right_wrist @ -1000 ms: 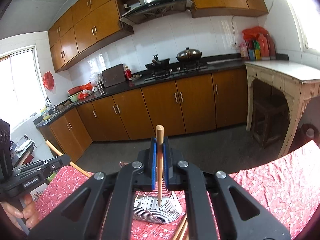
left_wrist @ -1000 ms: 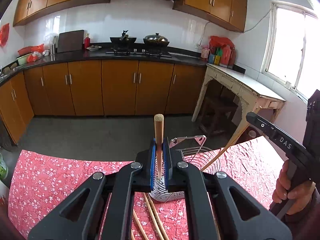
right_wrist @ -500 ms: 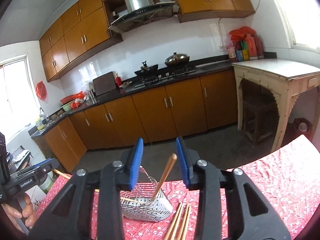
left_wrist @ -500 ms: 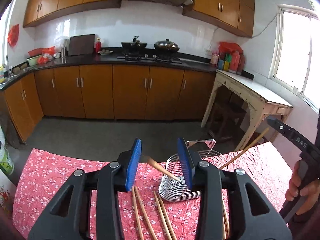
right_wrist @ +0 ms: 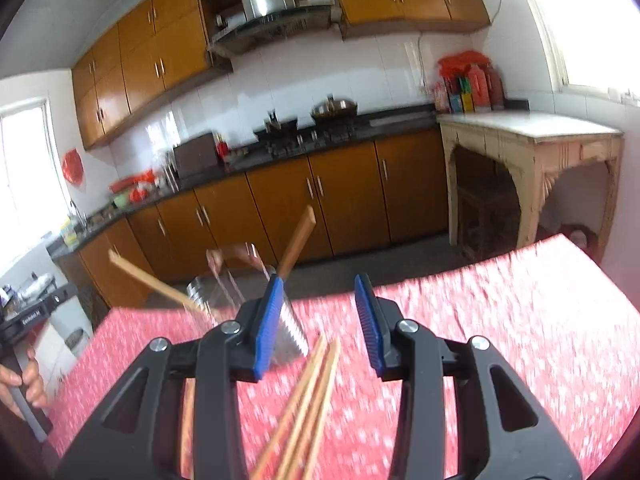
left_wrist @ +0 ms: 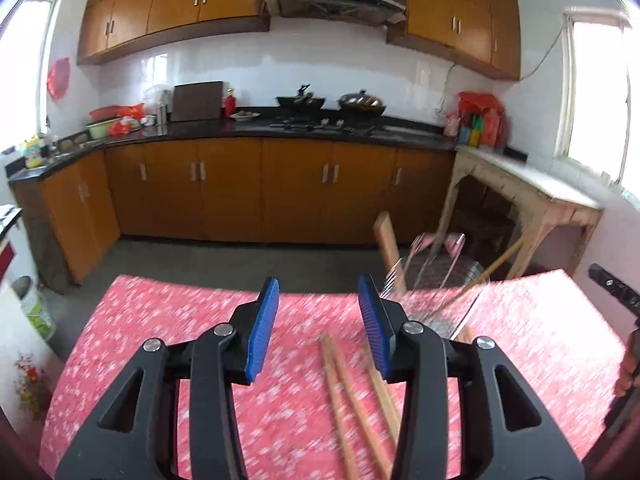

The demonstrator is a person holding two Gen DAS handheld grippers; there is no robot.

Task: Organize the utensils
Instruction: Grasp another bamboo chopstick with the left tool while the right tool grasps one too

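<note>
The red floral tablecloth (left_wrist: 168, 320) is seen bare to the left, its far edge meeting the floor; two chopsticks (right_wrist: 298, 236) are counted standing tilted in the wire holder (left_wrist: 436, 292), several more chopsticks on the cloth (left_wrist: 348, 392) lie blurred; the left gripper (left_wrist: 318, 330) is held wide open and empty, the holder beyond its right jaw; the right gripper (right_wrist: 316, 326) is likewise spread and empty, loose chopsticks lying between its jaws.

Left claw (left_wrist: 318, 322): black angular frame, ribbed blue pads (left_wrist: 262, 326), silver screws; right claw (right_wrist: 316, 322) identical.
</note>
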